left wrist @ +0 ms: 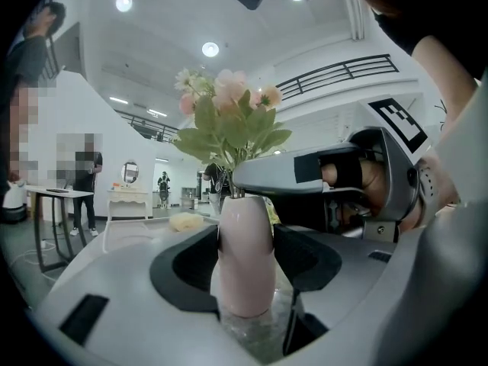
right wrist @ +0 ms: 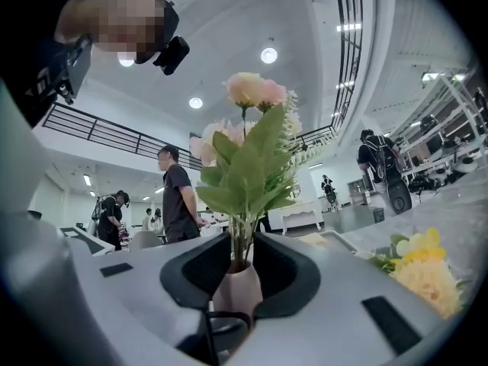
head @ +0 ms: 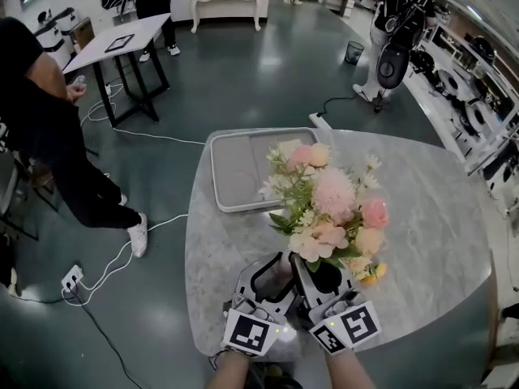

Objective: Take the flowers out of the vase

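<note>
**Two handheld grippers on a vase of flowers at a marble desk**

In the head view, a pale marble desk (head: 430, 241) fills the lower half of the scene. A bunch of pink, peach and white flowers (head: 332, 205) with green leaves stands near the middle of it. A grey tray (head: 235, 177) lies at ten o'clock from the flowers, by the desk's far edge. One loose yellow flower (head: 375, 274) lies on the desk at five o'clock from the bunch, just beside the right gripper (head: 323, 275).

Both grippers come in at six o'clock, side by side, pointing toward the flowers. The left gripper (head: 268, 272) holds the vase (left wrist: 244, 258). In the left gripper view the pink vase stands upright between the jaws, which are wide and press on its body from both sides.

The right gripper sits higher. In the left gripper view it crosses in from three o'clock, just above the mouth of the vase. In the right gripper view its jaws are narrow and closed on the green stems right above the mouth. The stems sit in the vase.

A person (head: 49, 136) in dark clothes stands on the grey floor (head: 243, 79) at nine o'clock, well apart from the desk.
</note>
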The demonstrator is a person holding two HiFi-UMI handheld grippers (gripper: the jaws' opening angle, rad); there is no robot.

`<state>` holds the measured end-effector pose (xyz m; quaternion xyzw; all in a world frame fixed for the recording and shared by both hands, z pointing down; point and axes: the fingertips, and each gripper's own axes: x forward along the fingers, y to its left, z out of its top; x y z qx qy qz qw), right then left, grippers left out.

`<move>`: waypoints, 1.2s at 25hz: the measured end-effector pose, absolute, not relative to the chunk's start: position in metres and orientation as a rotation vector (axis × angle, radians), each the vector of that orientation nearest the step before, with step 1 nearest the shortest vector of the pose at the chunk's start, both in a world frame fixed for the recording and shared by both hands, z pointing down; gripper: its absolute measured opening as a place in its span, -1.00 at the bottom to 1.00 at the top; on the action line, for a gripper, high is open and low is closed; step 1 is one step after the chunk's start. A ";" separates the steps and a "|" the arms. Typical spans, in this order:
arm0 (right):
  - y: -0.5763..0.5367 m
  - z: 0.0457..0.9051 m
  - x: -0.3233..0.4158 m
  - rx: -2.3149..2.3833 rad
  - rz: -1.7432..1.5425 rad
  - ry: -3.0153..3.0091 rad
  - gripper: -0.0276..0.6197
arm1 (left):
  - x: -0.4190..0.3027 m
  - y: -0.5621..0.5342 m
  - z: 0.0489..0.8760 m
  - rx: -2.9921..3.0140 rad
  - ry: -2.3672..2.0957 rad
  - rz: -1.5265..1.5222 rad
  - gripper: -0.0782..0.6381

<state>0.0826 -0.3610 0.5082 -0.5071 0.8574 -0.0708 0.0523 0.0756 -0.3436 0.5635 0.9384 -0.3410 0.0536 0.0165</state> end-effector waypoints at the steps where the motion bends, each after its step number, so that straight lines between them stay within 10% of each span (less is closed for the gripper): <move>1: -0.361 0.508 0.083 -1.541 -0.212 2.610 -0.61 | 0.077 -0.343 0.563 2.918 -1.060 0.166 -0.12; 30: -0.357 0.474 0.072 -1.512 -0.136 2.541 -0.75 | 0.052 -0.339 0.555 2.966 -1.046 0.174 -0.12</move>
